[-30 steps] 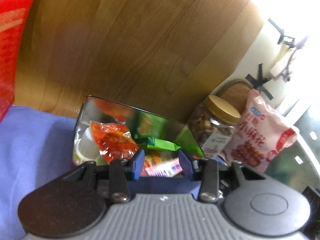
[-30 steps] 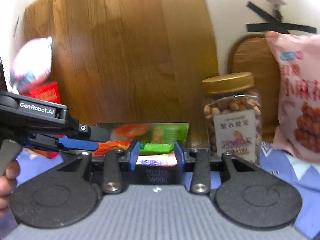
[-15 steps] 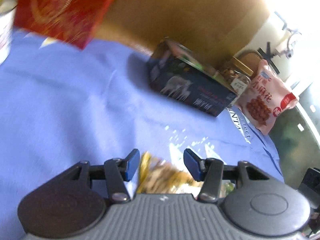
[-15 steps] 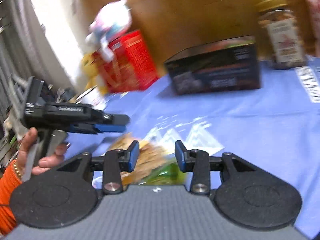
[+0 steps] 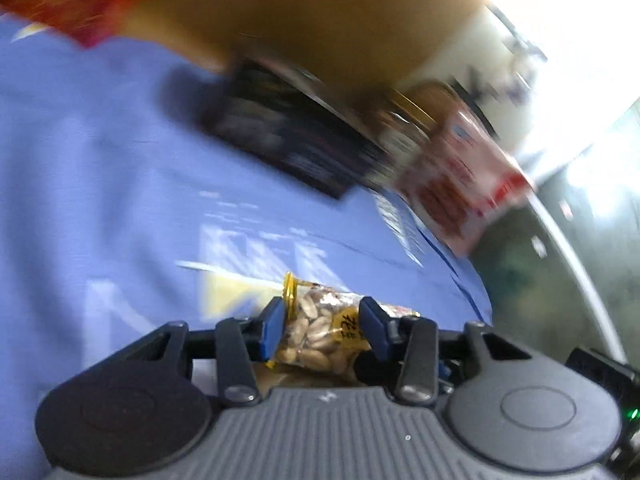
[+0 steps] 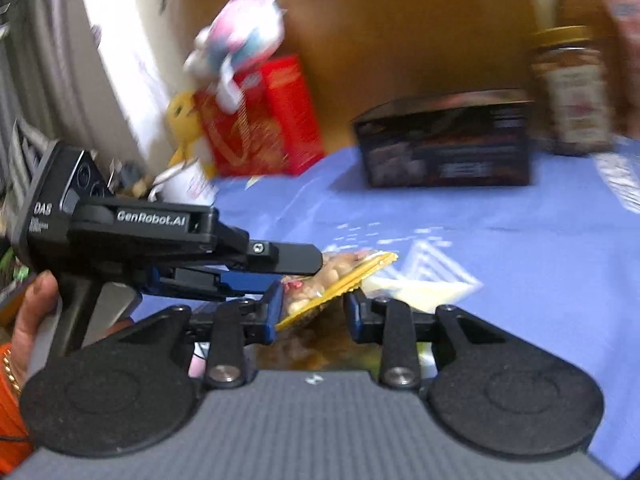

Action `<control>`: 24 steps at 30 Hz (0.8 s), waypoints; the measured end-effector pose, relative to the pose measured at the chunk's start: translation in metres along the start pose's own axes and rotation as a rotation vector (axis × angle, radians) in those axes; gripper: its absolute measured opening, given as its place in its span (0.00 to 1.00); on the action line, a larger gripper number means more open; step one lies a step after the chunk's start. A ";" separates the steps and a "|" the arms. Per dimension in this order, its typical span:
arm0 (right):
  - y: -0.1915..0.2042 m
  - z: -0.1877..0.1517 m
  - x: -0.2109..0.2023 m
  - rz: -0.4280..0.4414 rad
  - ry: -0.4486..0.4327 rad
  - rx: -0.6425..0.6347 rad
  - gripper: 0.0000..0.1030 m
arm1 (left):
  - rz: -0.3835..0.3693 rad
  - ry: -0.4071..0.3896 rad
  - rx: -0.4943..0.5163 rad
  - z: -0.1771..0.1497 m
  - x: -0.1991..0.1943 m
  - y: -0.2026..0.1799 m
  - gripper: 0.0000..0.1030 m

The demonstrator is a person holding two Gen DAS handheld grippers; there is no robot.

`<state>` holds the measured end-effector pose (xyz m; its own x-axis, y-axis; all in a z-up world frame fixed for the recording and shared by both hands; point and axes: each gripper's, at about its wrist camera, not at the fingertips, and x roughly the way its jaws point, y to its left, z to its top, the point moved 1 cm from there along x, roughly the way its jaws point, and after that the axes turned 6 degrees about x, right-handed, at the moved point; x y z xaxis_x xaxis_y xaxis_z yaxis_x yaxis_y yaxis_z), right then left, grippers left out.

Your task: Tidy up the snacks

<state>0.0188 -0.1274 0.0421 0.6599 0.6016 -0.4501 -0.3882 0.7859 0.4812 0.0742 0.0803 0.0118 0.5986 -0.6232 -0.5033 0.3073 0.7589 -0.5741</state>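
A clear peanut packet with a gold edge sits between the blue pads of my left gripper, which is closed onto it. In the right wrist view the same packet is held at the tip of the left gripper, just in front of my right gripper, whose jaws stand apart around the packet's lower gold edge. The dark snack box stands at the back of the blue cloth; it also shows blurred in the left wrist view.
A peanut jar and a pink snack bag stand right of the box. A red box with a plush toy on top is at the back left. A wooden panel rises behind.
Both grippers pulled back from over the open box to the front of the cloth. The left gripper has closed on the peanut packet and lifted it a little.
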 end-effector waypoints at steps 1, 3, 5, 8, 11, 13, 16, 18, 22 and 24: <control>-0.008 -0.002 -0.012 -0.019 -0.022 0.035 0.34 | -0.010 0.009 0.028 0.000 0.009 -0.012 0.39; -0.021 -0.006 -0.032 -0.048 -0.051 0.100 0.34 | -0.036 0.036 0.068 0.000 0.026 -0.033 0.39; -0.035 -0.010 -0.047 -0.071 -0.068 0.159 0.34 | -0.042 0.057 0.103 -0.006 0.041 -0.049 0.41; -0.059 -0.022 -0.054 -0.099 -0.062 0.251 0.35 | 0.062 0.020 0.225 -0.023 0.057 -0.069 0.35; -0.078 -0.035 -0.054 -0.077 -0.093 0.303 0.31 | 0.178 -0.020 0.373 -0.038 0.066 -0.091 0.38; -0.081 -0.036 -0.056 -0.069 -0.101 0.335 0.32 | 0.206 -0.053 0.428 -0.046 0.067 -0.096 0.39; -0.078 -0.035 -0.054 -0.074 -0.103 0.323 0.32 | 0.208 -0.061 0.420 -0.047 0.065 -0.095 0.39; -0.076 -0.034 -0.054 -0.080 -0.105 0.306 0.33 | 0.202 -0.061 0.413 -0.047 0.061 -0.093 0.39; -0.081 -0.035 -0.058 -0.070 -0.107 0.314 0.33 | 0.200 -0.069 0.408 -0.048 0.061 -0.093 0.39; -0.082 -0.036 -0.059 -0.067 -0.108 0.321 0.33 | 0.200 -0.068 0.412 -0.048 0.060 -0.094 0.39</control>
<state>-0.0111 -0.2220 0.0019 0.7481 0.5182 -0.4145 -0.1310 0.7277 0.6733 0.0459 -0.0373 0.0040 0.7189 -0.4539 -0.5264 0.4414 0.8831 -0.1587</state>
